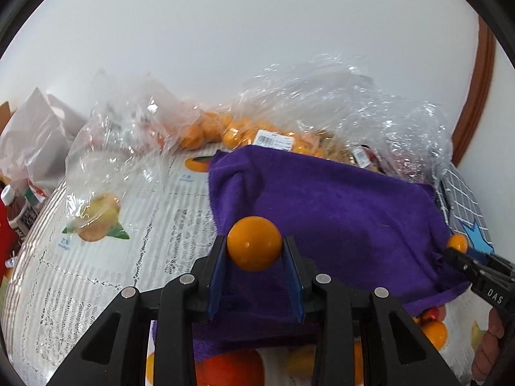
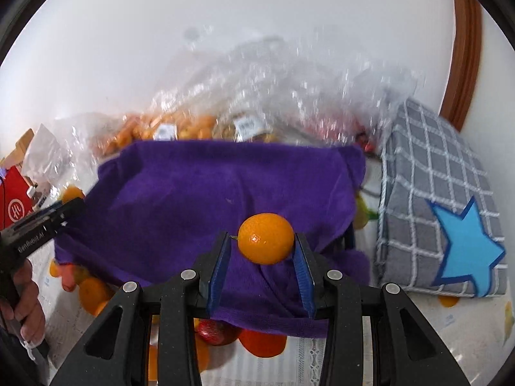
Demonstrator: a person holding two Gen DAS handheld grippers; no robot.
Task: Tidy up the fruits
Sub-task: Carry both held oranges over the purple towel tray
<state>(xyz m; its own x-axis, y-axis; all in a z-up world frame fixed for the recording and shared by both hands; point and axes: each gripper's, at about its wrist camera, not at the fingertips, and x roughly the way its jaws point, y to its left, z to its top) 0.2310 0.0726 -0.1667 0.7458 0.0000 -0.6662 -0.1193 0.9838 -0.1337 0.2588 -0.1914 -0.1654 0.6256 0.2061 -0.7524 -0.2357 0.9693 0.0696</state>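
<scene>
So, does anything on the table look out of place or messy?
Nothing is spilled or damaged. The purple cloth lies crumpled, with one corner folded over, and the clear bags of oranges behind it are heaped loosely. Each gripper, left and right, holds one small orange.

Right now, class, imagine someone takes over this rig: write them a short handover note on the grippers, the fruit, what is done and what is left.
Left gripper: shut on a small orange fruit, held above the purple towel.
Right gripper: shut on a second small orange, also over the towel.
Bags of fruit lie behind the towel.
Done: one fruit picked up in each gripper.
Left: place both, probably on the towel, then fetch more from the bags.
</scene>
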